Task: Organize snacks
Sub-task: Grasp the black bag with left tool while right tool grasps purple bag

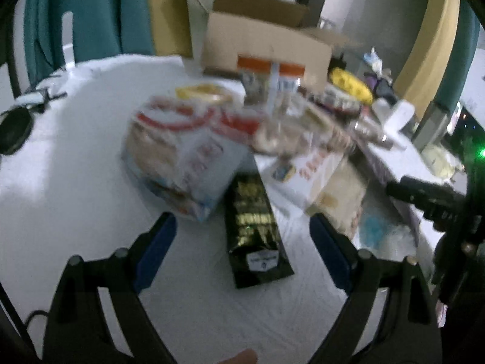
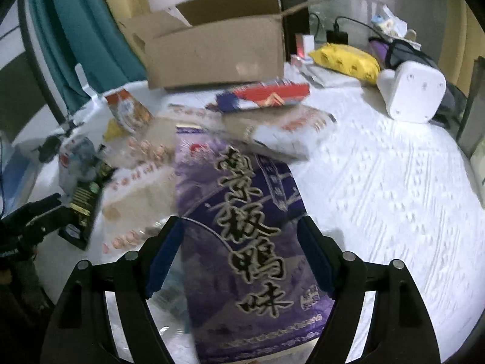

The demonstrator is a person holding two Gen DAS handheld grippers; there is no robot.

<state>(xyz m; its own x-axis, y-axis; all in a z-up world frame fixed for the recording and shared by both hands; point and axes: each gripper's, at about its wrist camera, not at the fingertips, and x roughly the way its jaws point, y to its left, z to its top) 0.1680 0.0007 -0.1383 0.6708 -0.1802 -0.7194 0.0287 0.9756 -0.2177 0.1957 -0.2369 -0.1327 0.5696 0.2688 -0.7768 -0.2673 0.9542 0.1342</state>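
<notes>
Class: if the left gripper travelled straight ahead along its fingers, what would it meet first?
Most likely the black snack pouch, lying on the white table between the open left gripper fingers; depth is uncertain through the blur.

My left gripper (image 1: 242, 239) is spread wide, its two blue-padded fingers (image 1: 157, 251) well apart and pointing forward over the white tablecloth (image 1: 60, 166), closed on nothing. The tip of my finger or thumb (image 1: 242, 357) shows at the bottom edge between the gripper's arms. My right gripper (image 2: 241, 242) is spread wide as well, its blue pads on either side of the purple snack bag (image 2: 242, 242); I cannot tell whether they touch it. Each gripper shows at the edge of the other's view.
</notes>
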